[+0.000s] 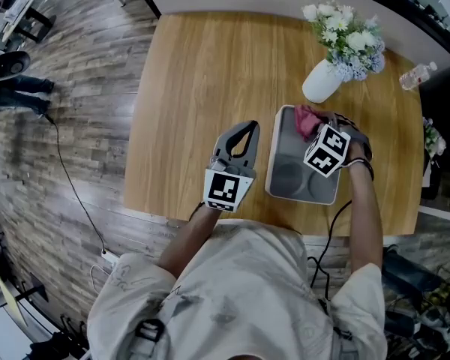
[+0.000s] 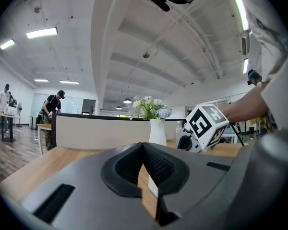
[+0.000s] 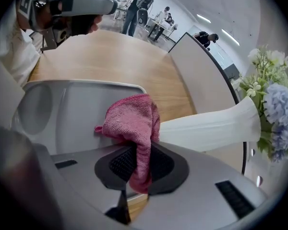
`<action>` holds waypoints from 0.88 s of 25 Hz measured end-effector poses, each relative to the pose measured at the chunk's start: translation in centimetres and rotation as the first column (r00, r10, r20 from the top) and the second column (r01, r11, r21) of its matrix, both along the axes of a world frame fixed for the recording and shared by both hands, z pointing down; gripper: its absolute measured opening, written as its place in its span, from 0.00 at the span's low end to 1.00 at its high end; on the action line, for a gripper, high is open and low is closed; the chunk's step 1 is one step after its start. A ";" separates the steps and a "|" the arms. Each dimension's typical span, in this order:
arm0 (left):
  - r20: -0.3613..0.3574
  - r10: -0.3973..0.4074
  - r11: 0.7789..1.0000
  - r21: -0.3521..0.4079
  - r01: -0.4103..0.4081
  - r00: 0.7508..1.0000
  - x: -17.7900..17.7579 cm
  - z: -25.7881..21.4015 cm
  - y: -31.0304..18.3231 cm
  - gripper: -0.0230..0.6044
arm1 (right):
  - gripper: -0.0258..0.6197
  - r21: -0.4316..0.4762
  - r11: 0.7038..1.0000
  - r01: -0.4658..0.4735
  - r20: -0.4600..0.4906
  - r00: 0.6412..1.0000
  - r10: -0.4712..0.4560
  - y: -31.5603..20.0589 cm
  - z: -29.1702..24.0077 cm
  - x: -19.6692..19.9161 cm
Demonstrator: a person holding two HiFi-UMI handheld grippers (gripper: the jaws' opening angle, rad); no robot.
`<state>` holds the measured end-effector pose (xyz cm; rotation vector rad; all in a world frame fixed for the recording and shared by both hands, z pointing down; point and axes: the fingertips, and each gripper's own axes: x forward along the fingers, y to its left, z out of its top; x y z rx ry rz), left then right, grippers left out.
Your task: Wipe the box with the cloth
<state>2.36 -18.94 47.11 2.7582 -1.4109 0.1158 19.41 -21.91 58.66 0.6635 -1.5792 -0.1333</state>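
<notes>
Now we pinch the cloth (image 3: 132,121) in the right gripper (image 3: 137,162) at the box (image 3: 81,109) far end, left gripper (image 2: 144,164) closed on nothing nearby; a wide wipe could topple the vase (image 3: 206,128) just beyond.

Pale shirt (image 1: 247,276), grey left gripper (image 1: 249,128), checkered marker cube (image 1: 226,190)

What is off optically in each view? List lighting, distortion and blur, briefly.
Head view: even light and sharp, though the table edges look bowed. Left gripper view: strong fisheye with dark corners; the ceiling light strips are blown out white. Right gripper view: the fisheye stretches the vase sideways; the cloth pinched in the right claw is crisp, the flowers at the rim slightly soft.
</notes>
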 end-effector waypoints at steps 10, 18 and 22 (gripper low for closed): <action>0.000 0.010 1.000 0.008 -0.010 1.000 0.3 -0.3 0.0 0.06 | 0.14 -0.015 1.000 -0.008 0.021 1.000 0.008 0.1 0.0 0.0; -0.008 0.007 1.000 0.014 -0.007 1.000 0.3 -0.6 0.1 0.06 | 0.14 -0.057 0.998 -0.005 0.017 1.000 0.006 1.6 -0.1 -0.6; -0.012 0.009 1.000 0.013 -0.009 1.000 0.3 -0.6 0.3 0.06 | 0.14 -0.073 0.997 0.000 0.017 1.000 0.001 2.8 -0.1 -0.9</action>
